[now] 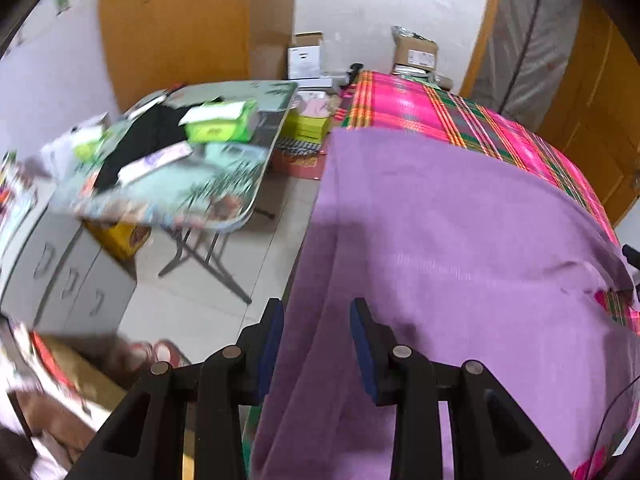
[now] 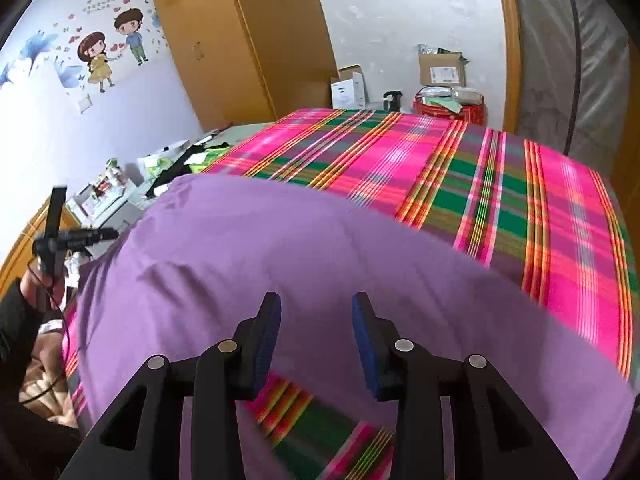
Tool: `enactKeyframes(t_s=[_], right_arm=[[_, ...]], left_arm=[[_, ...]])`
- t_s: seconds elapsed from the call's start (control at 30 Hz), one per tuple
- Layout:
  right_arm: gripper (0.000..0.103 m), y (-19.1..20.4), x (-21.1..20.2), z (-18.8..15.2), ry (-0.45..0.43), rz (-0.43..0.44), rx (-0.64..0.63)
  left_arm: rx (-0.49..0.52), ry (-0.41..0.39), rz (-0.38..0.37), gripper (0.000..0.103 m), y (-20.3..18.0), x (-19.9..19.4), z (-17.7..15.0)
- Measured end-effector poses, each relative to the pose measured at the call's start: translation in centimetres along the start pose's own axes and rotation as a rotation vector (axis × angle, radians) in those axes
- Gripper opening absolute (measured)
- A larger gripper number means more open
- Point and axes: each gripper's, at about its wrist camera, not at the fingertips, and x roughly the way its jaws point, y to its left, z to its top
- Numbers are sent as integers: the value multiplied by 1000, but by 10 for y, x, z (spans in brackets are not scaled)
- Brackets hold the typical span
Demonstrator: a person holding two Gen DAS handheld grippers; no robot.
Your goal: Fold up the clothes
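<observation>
A purple garment lies spread over a bed with a pink and green plaid cover. Its left side hangs over the bed's edge toward the floor. My left gripper is open just above that hanging part, with cloth showing between its blue pads. From the right wrist, the same purple garment fills the near half of the plaid cover. My right gripper is open above the garment's near edge, nothing pinched. The other gripper shows at far left, held by a hand.
A folding table cluttered with boxes and dark cloth stands left of the bed. Grey drawers sit beside it. Cardboard boxes line the far wall, a wooden wardrobe stands behind, and tiled floor lies between table and bed.
</observation>
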Motion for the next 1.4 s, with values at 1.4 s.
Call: enactKeyframes(t_s=[1.4], right_arm=[[39, 12, -6, -44, -1, 55, 131]], left_arm=[[112, 15, 59, 35, -38, 35, 41]])
